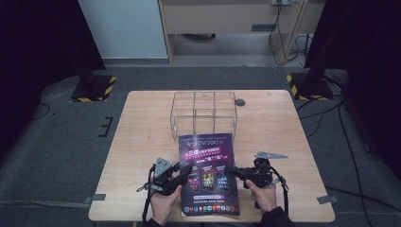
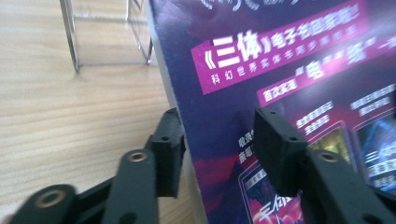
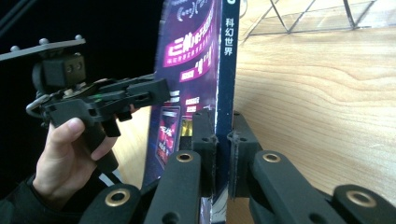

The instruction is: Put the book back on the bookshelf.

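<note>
A thin book with a dark purple cover (image 1: pixel 208 175) is in the near middle of the wooden table (image 1: pixel 142 123), its far end close to a clear box. My right gripper (image 1: pixel 231 171) is shut on the book's right spine edge; in the right gripper view its pads (image 3: pixel 222 135) clamp the blue spine (image 3: pixel 229 70). My left gripper (image 1: pixel 187 170) is at the book's left edge. In the left gripper view its jaws (image 2: pixel 219 140) stand apart, one below the edge and one over the cover (image 2: pixel 289 70), with a gap showing.
A clear box with several compartments (image 1: pixel 204 111) stands just beyond the book. A round cable hole (image 1: pixel 240 102) is at the table's back. Stand bases with striped tape (image 1: pixel 94 87) (image 1: pixel 309 85) sit on the floor behind the far corners.
</note>
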The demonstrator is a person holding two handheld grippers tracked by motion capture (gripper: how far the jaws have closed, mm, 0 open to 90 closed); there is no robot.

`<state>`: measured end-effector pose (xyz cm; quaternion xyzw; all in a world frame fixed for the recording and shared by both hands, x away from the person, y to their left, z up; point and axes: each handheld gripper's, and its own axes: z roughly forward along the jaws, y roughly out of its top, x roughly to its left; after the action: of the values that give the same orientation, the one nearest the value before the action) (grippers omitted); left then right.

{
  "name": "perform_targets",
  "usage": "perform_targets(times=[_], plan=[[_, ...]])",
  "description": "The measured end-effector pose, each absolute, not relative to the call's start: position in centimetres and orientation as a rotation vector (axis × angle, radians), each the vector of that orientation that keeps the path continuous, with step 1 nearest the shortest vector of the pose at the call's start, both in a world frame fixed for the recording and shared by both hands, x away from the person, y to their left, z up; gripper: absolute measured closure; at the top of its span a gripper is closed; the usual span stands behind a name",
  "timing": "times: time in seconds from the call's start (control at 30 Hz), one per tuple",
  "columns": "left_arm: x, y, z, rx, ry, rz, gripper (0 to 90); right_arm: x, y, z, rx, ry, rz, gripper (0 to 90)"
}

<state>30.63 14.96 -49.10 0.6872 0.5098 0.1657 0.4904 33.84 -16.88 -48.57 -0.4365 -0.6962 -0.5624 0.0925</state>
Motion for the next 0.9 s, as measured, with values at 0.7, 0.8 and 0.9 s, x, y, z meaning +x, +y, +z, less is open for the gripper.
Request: perform_targets(times=[0.7,0.8,0.9], plan=[[30.1,18.4,-49.7,1.7,1.309,0.5,36.7,33.0,-16.3,-44.4,-1.221,-2.122,-1.833,84.6],[30.0,19.1,-50.0,1.714,1.328,0.518,36.0,33.1,-16.3,-43.8,-1.227,-2.119,-1.857,84.6],[29.9,20.1,-50.2,1.718,1.352,0.52,34.5,33.3,-16.3,-42.8,-1.233,-2.126,-1.897,84.6]])
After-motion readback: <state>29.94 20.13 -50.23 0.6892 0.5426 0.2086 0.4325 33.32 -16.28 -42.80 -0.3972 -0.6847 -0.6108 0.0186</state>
